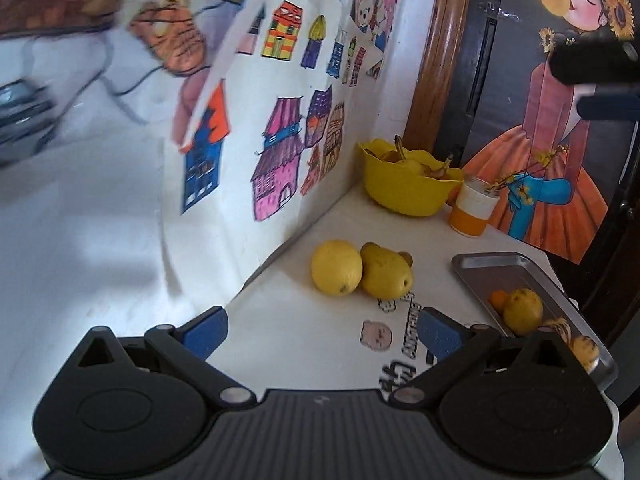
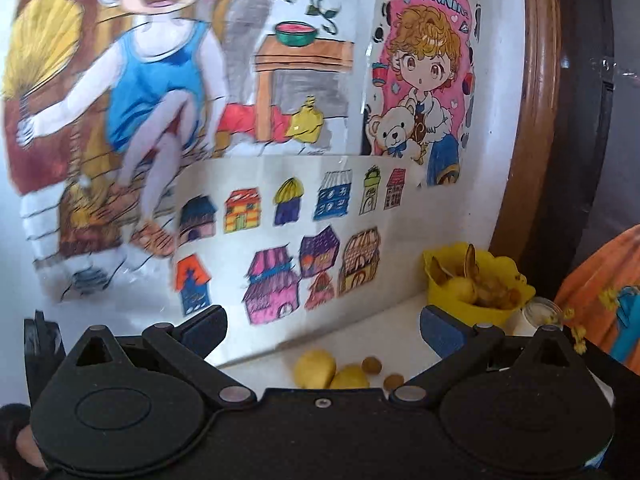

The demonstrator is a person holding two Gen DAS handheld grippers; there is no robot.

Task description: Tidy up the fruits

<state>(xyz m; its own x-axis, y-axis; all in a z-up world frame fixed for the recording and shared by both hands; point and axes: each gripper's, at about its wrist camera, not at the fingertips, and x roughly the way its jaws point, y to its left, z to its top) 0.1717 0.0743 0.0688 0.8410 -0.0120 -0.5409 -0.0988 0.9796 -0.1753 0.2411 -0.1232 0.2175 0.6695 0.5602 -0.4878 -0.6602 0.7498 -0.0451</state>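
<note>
A yellow lemon (image 1: pixel 336 266) and a yellow pear (image 1: pixel 386 270) lie touching on the white table (image 1: pixel 304 332), with a small brown fruit (image 1: pixel 406 257) behind the pear. My left gripper (image 1: pixel 322 330) is open and empty, just short of them. A metal tray (image 1: pixel 516 268) at the right holds a yellow fruit (image 1: pixel 522 311), an orange piece (image 1: pixel 499 299) and spotted fruits (image 1: pixel 585 350). My right gripper (image 2: pixel 322 330) is open and empty, held high; below it show the lemon (image 2: pixel 315 368), the pear (image 2: pixel 350 377) and two small brown fruits (image 2: pixel 372 365).
A yellow bowl (image 1: pixel 404 192) holding fruit stands in the back corner; it also shows in the right wrist view (image 2: pixel 468 304). A jar (image 1: pixel 472 208) with yellow flowers stands beside it. A wall of drawings (image 1: pixel 280 152) runs along the left. A dark door (image 1: pixel 520 80) is at right.
</note>
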